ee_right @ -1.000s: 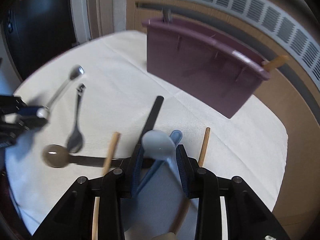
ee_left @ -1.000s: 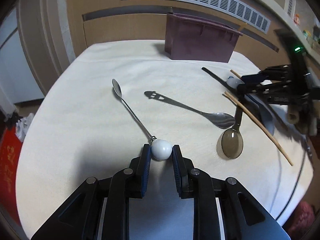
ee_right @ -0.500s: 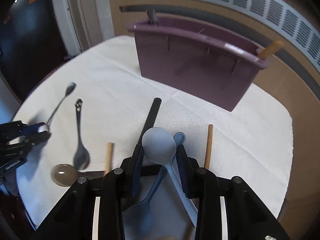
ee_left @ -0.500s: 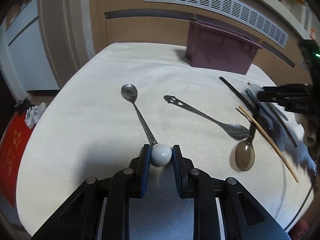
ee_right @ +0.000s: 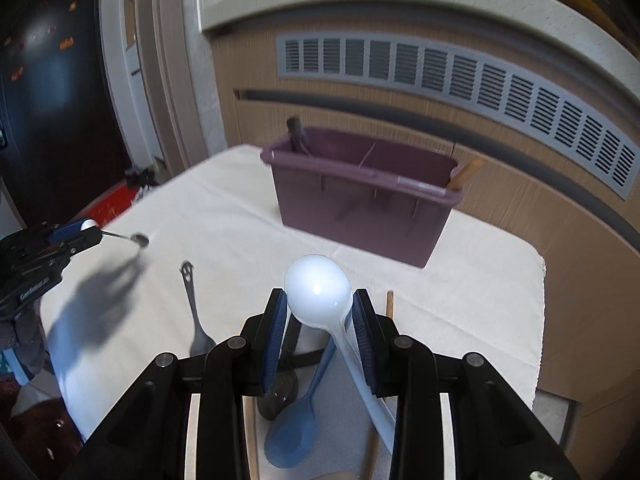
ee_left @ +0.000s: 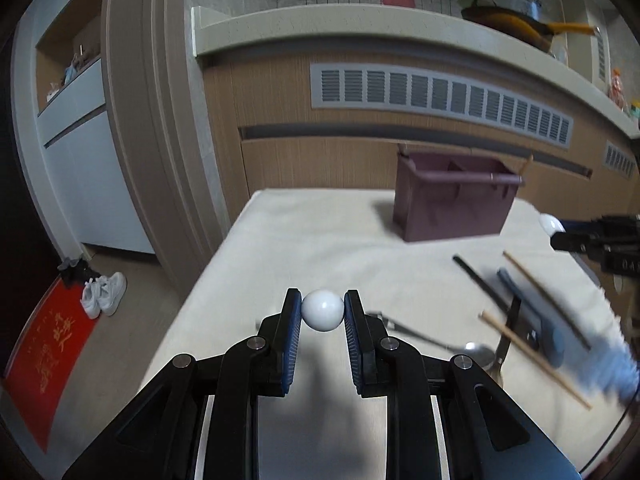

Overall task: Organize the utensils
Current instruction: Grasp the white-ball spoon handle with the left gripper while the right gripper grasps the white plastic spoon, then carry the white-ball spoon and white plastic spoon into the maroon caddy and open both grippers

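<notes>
- The left tool is clamped on the white ball end of a ball-handled spoon. A second ago that spoon lay flat on the surface with its bowl pointing away; now it is lifted clear, and the right wrist view shows its bowl hanging in the air above the cloth-covered surface.
- The right tool is clamped on the neck of a pale blue spoon, bowl up between the pads. Earlier that spoon's handle rested among the other utensils; now it is raised, with the handle trailing down past the right pad.
- Both views now take in more of the wall and the vent grille than a second ago.
- Ahead of both tools, at the far side of the surface, stands the purple utensil bin with dividers inside; a dark handle stands in its left end and a wooden stick leans out of its right end.
- Below and left of the right tool lies a steel spoon with a smiley cut-out; just under that tool lie a dark blue spoon and a dark translucent spoon, partly hidden by the fingers.
- To the right of the left tool lie wooden chopsticks crossing a black utensil, blurred.
- White lettering on the left tool's side, seen from the right wrist, is too blurred to read; a red floor mat bears gold characters I cannot make out.
</notes>
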`<action>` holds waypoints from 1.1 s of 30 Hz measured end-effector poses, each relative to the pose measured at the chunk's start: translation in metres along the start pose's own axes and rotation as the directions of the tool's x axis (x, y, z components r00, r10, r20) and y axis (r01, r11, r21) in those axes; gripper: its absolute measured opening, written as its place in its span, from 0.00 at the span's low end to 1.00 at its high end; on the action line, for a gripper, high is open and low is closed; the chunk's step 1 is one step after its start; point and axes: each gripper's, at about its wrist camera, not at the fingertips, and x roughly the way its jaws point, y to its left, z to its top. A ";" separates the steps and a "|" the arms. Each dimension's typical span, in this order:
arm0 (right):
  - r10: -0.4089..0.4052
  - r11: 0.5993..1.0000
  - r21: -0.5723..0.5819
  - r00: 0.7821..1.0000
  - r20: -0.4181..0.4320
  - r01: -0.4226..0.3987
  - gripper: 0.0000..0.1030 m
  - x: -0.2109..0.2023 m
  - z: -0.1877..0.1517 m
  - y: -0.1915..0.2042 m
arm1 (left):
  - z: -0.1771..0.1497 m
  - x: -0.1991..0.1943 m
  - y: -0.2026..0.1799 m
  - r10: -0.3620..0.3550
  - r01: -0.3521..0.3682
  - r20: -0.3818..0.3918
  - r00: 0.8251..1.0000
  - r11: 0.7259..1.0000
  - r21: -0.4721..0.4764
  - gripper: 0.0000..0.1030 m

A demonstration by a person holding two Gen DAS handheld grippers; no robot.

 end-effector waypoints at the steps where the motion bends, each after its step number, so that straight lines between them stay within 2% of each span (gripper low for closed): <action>1: 0.001 1.000 0.006 1.000 0.009 -0.001 0.30 -0.001 0.002 -0.001 | 0.004 -0.002 0.001 -0.004 0.004 0.003 1.000 1.000 0.002 0.22; 5: 0.008 0.999 0.031 0.999 0.035 -0.009 0.30 -0.009 0.006 -0.008 | 0.021 -0.002 0.004 -0.058 0.058 -0.008 0.998 0.998 -0.009 0.22; 12: 0.033 0.994 0.098 0.996 0.085 -0.041 0.30 -0.020 0.011 -0.020 | 0.049 -0.008 -0.003 -0.194 0.193 -0.020 0.981 0.980 -0.050 0.22; 16: 0.047 0.989 0.137 0.992 0.120 -0.063 0.30 -0.022 0.015 -0.026 | 0.066 -0.014 -0.020 -0.264 0.264 0.007 0.964 0.963 -0.047 0.22; 19: 0.070 0.979 0.179 0.985 0.159 -0.098 0.30 -0.028 0.020 -0.032 | 0.087 -0.017 -0.036 -0.338 0.339 0.027 0.941 0.940 -0.046 0.22; 21: 0.086 0.972 0.196 0.972 0.217 -0.129 0.30 -0.040 0.029 -0.035 | 0.109 -0.022 -0.044 -0.397 0.399 0.054 0.916 0.916 -0.046 0.22; 23: 0.078 0.971 0.195 0.954 0.290 -0.139 0.30 -0.056 0.045 -0.036 | 0.140 -0.028 -0.053 -0.456 0.462 0.099 0.884 0.886 -0.043 0.22; 24: 0.071 0.971 0.188 0.930 0.361 -0.148 0.30 -0.073 0.062 -0.037 | 0.160 -0.031 -0.059 -0.489 0.497 0.131 0.862 0.867 -0.033 0.22; 25: 0.071 0.971 0.181 0.907 0.416 -0.159 0.31 -0.086 0.077 -0.038 | 0.172 -0.032 -0.062 -0.503 0.512 0.153 0.851 0.859 -0.026 0.22; 28: 0.073 0.971 0.157 0.852 0.518 -0.179 0.31 -0.102 0.115 -0.044 | 0.207 -0.022 -0.066 -0.514 0.532 0.218 0.830 0.846 -0.031 0.22; 31: 0.090 0.965 0.165 0.847 0.525 -0.205 0.31 -0.082 0.135 -0.046 | 0.221 0.008 -0.064 -0.536 0.558 0.212 0.817 0.828 -0.060 0.22; 33: 0.089 0.964 0.172 0.853 0.514 -0.204 0.31 -0.057 0.140 -0.047 | 0.222 0.030 -0.062 -0.548 0.569 0.187 0.816 0.817 -0.090 0.22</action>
